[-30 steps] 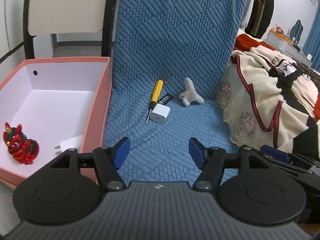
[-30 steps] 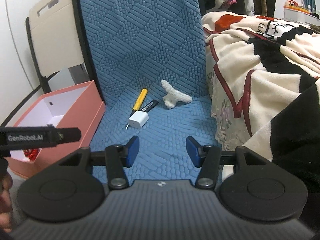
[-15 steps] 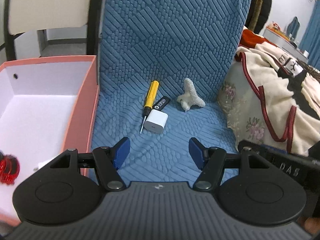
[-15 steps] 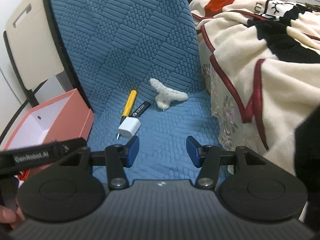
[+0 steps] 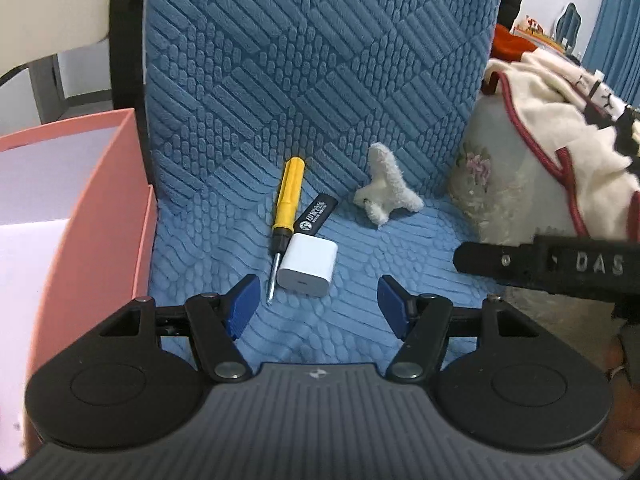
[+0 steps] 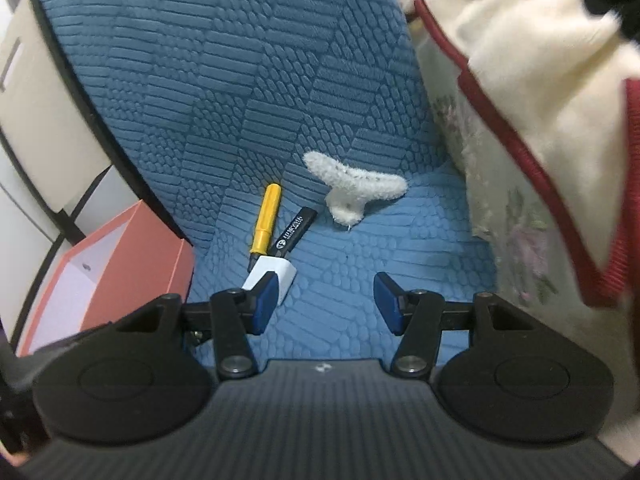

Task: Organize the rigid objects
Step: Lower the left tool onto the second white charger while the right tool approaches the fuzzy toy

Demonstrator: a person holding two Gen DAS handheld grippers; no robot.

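Observation:
On the blue textured chair seat (image 5: 360, 280) lie a yellow screwdriver (image 5: 285, 216), a white charger cube (image 5: 307, 266), a black flat stick (image 5: 318, 216) and a white fuzzy coral-shaped piece (image 5: 386, 190). My left gripper (image 5: 316, 310) is open and empty, just short of the charger. My right gripper (image 6: 326, 300) is open and empty; its left finger overlaps the charger (image 6: 276, 272) in its view, with the screwdriver (image 6: 266, 218), stick (image 6: 294, 232) and fuzzy piece (image 6: 352, 184) beyond. The right gripper's body shows at the right of the left wrist view.
A pink open box (image 5: 80, 208) with a white inside stands left of the chair; it also shows in the right wrist view (image 6: 116, 264). A cream, red and black blanket (image 6: 540, 92) over a floral cover (image 5: 492, 184) crowds the right side. The chair back (image 5: 320, 60) rises behind.
Both grippers have moved forward and closer to the objects on the seat. The pink box has slid out to the left of both views; its red figurine is out of view.

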